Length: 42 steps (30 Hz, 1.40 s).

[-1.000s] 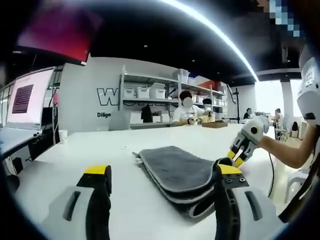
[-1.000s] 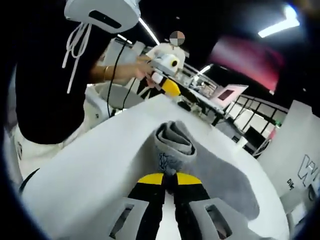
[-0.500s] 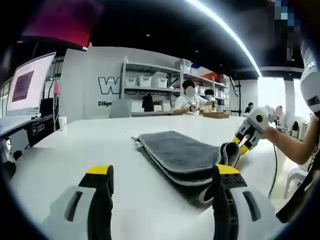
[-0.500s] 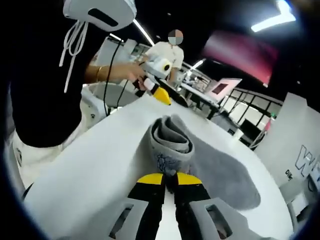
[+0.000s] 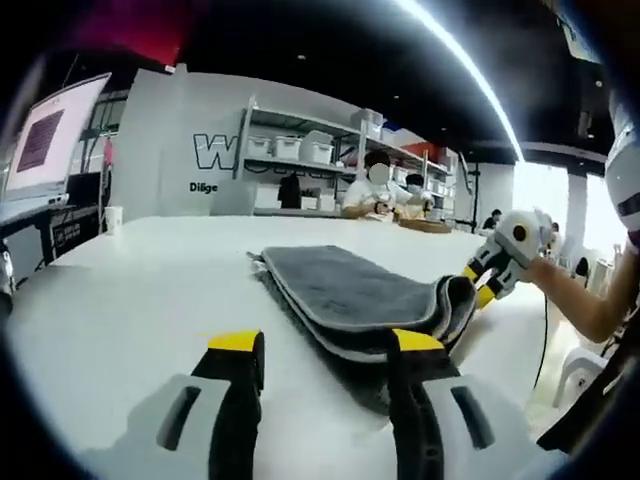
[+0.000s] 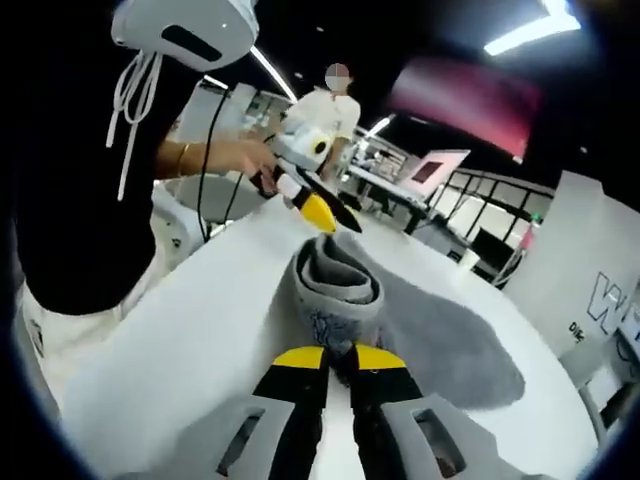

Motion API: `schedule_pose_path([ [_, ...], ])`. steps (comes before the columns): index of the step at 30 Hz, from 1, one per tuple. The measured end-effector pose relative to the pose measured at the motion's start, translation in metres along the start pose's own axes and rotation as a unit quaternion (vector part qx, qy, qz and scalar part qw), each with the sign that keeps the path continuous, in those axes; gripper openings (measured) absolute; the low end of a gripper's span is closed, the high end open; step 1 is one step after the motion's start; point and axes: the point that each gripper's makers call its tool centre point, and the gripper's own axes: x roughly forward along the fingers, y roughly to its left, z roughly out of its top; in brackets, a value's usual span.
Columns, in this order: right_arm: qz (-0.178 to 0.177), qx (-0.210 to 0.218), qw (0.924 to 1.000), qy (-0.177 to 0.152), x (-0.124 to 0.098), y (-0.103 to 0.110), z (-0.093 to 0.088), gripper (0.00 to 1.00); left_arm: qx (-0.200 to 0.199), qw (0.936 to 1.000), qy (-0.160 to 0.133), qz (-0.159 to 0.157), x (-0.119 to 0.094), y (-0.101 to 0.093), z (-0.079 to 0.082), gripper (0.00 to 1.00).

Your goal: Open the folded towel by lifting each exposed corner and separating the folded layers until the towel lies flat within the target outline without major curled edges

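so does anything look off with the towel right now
Only the expected mess: the folded grey microfibre towel has one corner pinched in the right claw and curled into a raised loop. The rest lies flat on the white table.

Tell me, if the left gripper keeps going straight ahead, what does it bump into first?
Probably the folded grey towel. The left gripper is open and points along the white table at the towel's near edge, though depth is hard to judge.

**Two low views across one towel, from opposite ends**

The left gripper view sat low over the white table (image 5: pixel 120 300), looking along the grey towel (image 5: pixel 340 290) toward distant shelves (image 5: pixel 300 150). The right gripper view looked from the towel's (image 6: pixel 440 340) lifted corner, very near, back toward the person (image 6: pixel 80 200). Both shared towel and table (image 6: pixel 200 330); each caught the other tool.
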Motion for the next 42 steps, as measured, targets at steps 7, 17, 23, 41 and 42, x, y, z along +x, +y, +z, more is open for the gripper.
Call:
schedule_pose_path([
  [7,-0.011,0.012,0.9999,0.004,-0.006,0.0,0.006,0.04,-0.01,0.9999,0.003,-0.008,0.001,-0.006,-0.004,0.39],
  [17,-0.025,0.045,0.9986,-0.013,-0.017,0.006,0.018,0.03,0.071,0.9973,0.009,-0.019,0.01,-0.012,0.001,0.32],
  [23,-0.042,0.043,0.998,-0.023,-0.027,0.006,0.037,0.04,0.149,0.9884,0.026,-0.019,0.013,-0.012,0.004,0.35],
  [41,-0.076,0.071,0.9935,-0.047,-0.005,0.002,0.074,0.04,0.382,0.914,0.088,-0.106,0.03,-0.038,0.001,0.29],
  [42,-0.077,0.07,0.9935,-0.046,-0.005,0.002,0.074,0.04,0.393,0.9088,0.091,-0.108,0.03,-0.038,0.001,0.29],
])
